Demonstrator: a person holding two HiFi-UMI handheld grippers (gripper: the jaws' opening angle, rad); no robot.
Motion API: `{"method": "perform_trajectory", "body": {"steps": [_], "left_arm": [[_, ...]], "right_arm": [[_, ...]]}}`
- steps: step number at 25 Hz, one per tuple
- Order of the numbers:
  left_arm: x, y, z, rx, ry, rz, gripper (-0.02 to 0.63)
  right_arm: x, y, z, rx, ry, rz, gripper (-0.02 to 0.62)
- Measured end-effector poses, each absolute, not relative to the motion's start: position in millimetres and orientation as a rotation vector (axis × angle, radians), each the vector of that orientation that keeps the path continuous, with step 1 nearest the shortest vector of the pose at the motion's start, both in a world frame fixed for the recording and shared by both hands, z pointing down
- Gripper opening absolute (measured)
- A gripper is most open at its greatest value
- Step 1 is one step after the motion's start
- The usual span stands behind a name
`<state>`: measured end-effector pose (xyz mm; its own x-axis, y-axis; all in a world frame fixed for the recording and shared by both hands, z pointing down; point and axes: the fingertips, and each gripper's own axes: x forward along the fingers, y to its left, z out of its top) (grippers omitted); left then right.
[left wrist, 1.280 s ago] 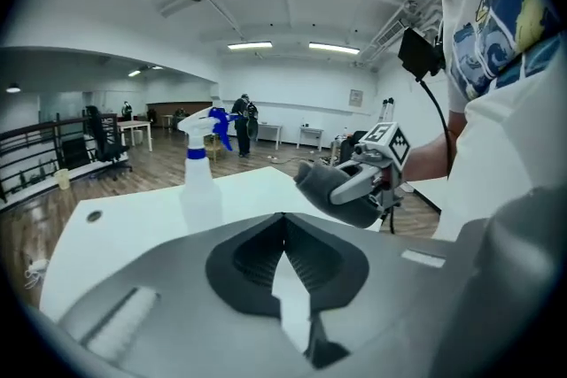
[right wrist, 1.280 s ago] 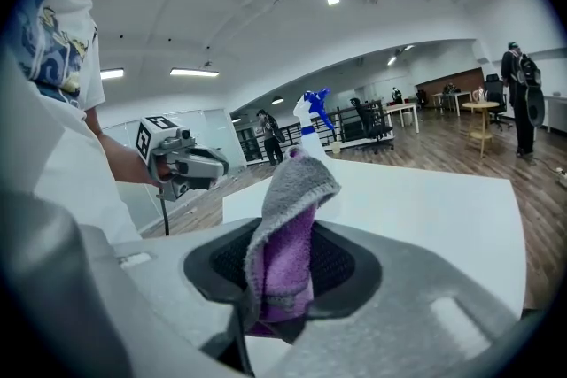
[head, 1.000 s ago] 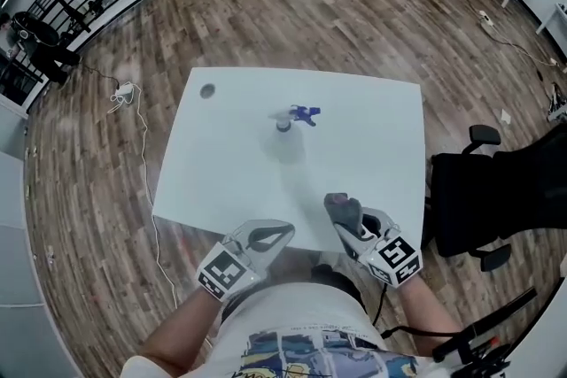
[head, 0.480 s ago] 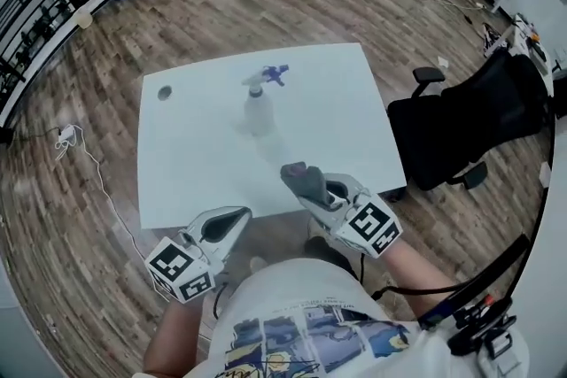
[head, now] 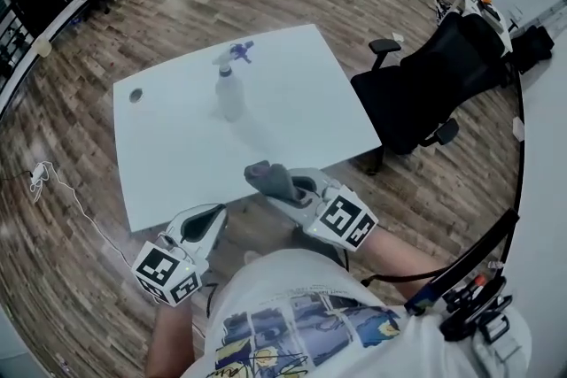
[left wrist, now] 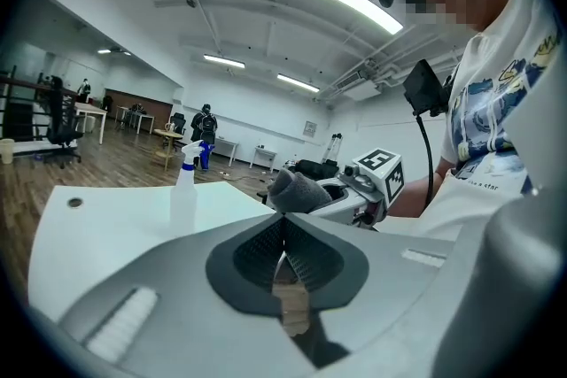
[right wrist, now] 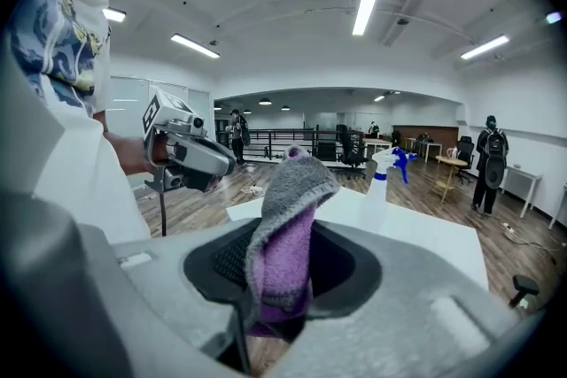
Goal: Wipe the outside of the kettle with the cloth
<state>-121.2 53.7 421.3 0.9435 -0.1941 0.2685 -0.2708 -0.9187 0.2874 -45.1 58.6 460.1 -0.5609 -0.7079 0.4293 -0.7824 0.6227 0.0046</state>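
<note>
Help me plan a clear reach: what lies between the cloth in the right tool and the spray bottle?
Only bare white table lies between the cloth and the spray bottle; the head view shows it best.

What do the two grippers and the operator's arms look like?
The left gripper and right gripper are pale grey wedge-shaped shells with dark ribbed pads, each carrying a cube of black-and-white square markers. A black cable hangs from the left one. White short-sleeved printed T-shirt.

Spray bottle on table, office chair at its right
</note>
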Motion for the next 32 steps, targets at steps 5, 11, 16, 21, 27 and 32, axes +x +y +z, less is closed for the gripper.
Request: {"method": "perform_trajectory", "body": {"steps": [5,11,16,21,27,32], "left_arm": [[-137.6,66.8,435.5,2.777,-0.331,0.355,0.002],[-143.2,70.7,441.5,2.771,-0.337,0.378,0.002],[-142.1,68.1,444.1,2.778,-0.351,0.364,0.002],[-138.4,68.3,440.5,2.801,-0.333,0.346,0.002],[-134.8,69.2,439.8,2.805,-0.329,0.342,0.002],[-135.3,68.7,446.0,2.794,-0.343,0.375,0.002]], "right_arm": [[-55.4,74.8,464.6,1.203,-2.445,0.258,0.133],[-58.8,80.2,458.5,1.192,-2.449,0.251,0.132],[-59.9,79.3,458.5,1.176,-2.450,0.217,0.132],[-60.2,78.9,452.2,1.177,-2.448,0.183,0.132],[-58.4,77.3,451.5,1.171,-2.444,0.175,0.130],[-57.3,76.3,455.1,1.157,-2.450,0.190,0.130]]}}
